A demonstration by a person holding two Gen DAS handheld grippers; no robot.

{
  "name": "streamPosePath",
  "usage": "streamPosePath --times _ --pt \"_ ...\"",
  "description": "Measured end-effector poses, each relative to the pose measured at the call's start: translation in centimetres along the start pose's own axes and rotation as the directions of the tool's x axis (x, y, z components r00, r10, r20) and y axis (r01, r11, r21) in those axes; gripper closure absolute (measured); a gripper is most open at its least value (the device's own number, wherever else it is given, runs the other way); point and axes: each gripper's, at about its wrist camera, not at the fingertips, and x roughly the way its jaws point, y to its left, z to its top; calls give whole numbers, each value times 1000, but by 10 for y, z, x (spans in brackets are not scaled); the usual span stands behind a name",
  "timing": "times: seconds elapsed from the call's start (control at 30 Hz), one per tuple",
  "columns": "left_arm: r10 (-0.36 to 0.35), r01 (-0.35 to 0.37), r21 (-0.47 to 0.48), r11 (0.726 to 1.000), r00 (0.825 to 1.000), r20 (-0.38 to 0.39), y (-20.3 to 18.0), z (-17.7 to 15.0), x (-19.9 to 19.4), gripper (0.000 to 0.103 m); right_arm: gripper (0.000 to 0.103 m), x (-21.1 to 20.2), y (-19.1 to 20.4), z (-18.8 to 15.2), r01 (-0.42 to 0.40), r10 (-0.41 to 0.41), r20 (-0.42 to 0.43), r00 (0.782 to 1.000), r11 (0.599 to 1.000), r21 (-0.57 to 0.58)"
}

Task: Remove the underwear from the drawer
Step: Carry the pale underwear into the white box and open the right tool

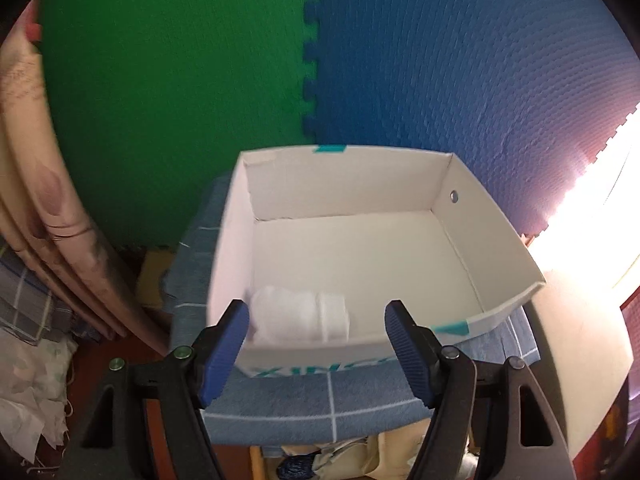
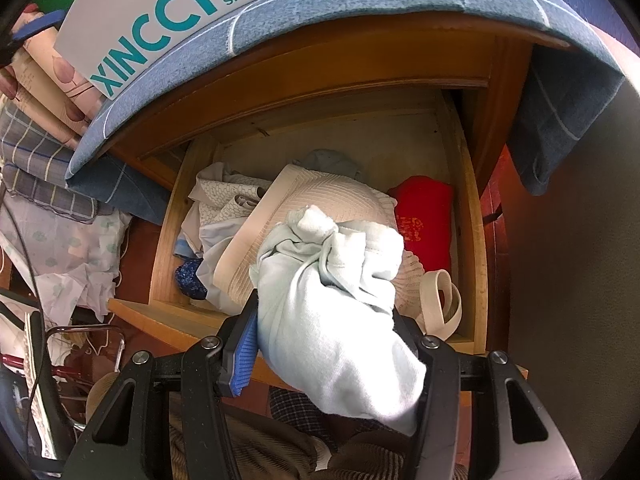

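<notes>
A: Left wrist view first. Left gripper (image 1: 316, 344) w/ jaws wide apart, nothing btwn them, hanging just above the near wall of the white shoe box (image 1: 496, 232). Box sits on a blue checked cloth (image 1: 320, 404). One rolled white item (image 1: 300, 316) lies in the box's near-left corner, just ahead of the left finger. Can't tell what garment it is.

B: Box otherwise bare?

A: Yes, floor shows white all round the roll. Green and blue foam mats (image 1: 240, 60) behind.

B: Right wrist view?

A: Right gripper (image 2: 328, 344) clamped on pale blue underwear (image 2: 332, 312). Bundle fills the gap btwn the fingers; the blue pad (image 2: 246, 352) on one side presses it, the other pad is hidden by the cloth. Its long axis runs fwd along the fingers, bunched knot at the far tip. Looks lifted above the open wooden drawer (image 2: 476, 264), though contact w/ the cream piece (image 2: 320, 200) below can't be ruled out.

B: What's left in the drawer?

A: Cream ribbed garment, red item (image 2: 424, 216) at right, patterned whites at left, dark blue sparkly bit (image 2: 190, 278).

B: So the next move turns on what?

A: My read: box is up and fwd-left of the right gripper, its XINCCI side (image 2: 160, 28) showing top-left, above the drawer. Right one has the load; left is nearer the box but idle
</notes>
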Motion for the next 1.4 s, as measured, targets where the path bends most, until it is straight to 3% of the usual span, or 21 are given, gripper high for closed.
streamPosePath --times 0.13,0.3,0.5,0.73,1.03,1.2,1.33,1.4 --pt "40 -39 -12 999 997 64 5 -34 -30 30 52 -1 2 0 9 -9 12 1000 1000 -4" --pt "101 -98 -48 994 992 75 14 -94 -42 30 52 -9 2 0 10 -10 46 999 1000 1" --pt "178 -177 -60 982 984 -1 15 -163 -18 30 52 -26 6 5 20 -19 63 998 1000 -10" --pt "147 -158 -112 981 984 -104 7 -219 22 30 52 -76 23 30 62 -50 117 992 993 -100" --pt "143 -171 -153 973 973 -180 11 -251 46 30 52 -151 52 82 79 -34 251 967 982 -170" --pt "116 -147 -208 967 981 -154 21 -256 42 30 52 -187 73 127 77 -11 332 943 980 -185" --pt "122 -154 -222 963 981 -151 25 -254 42 30 52 -192 91 163 93 -18 360 933 977 -193" --pt "130 -160 -218 963 981 -145 25 -252 41 30 52 -185 98 180 97 -25 347 937 977 -190"
